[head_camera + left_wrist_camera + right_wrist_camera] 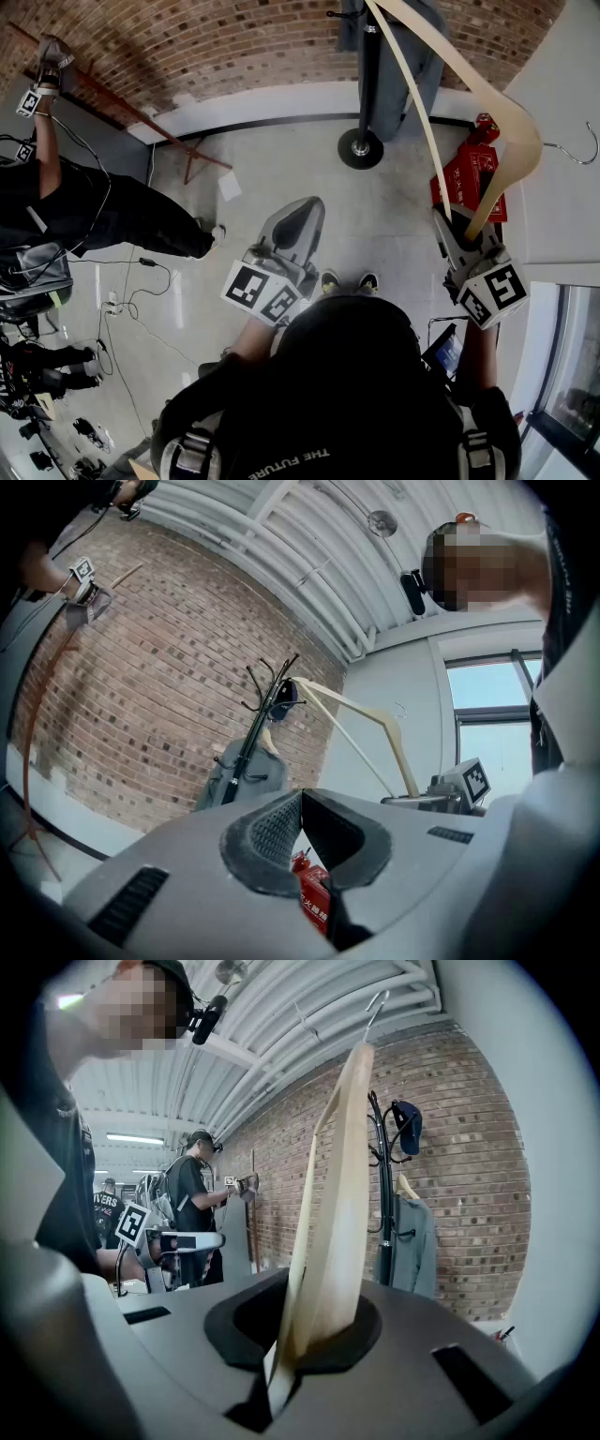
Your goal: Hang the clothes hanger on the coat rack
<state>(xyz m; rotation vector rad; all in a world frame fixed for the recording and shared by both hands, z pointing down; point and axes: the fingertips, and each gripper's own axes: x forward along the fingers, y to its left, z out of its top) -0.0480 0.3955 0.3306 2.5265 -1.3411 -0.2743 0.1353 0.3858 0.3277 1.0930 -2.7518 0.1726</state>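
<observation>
A pale wooden clothes hanger [511, 131] stands up from my right gripper [464, 234], which is shut on one end of it. Its metal hook [581, 150] points right, in free air. In the right gripper view the hanger [337, 1213] rises from between the jaws of that gripper [309, 1335], hook [377, 1002] at the top. The black coat rack [367, 75] stands ahead on a round base [360, 148], apart from the hanger; its pole [385, 1194] shows right of the hanger. My left gripper [295, 225] is lower, shut on nothing [302, 794].
A grey jacket [412, 1241] and a dark cap [406, 1124] hang on the rack. A red fire-extinguisher box [469, 178] sits on the floor right of the base. Another person [94, 206] works at the left by the brick wall [234, 47]. Cables [141, 281] lie on the floor.
</observation>
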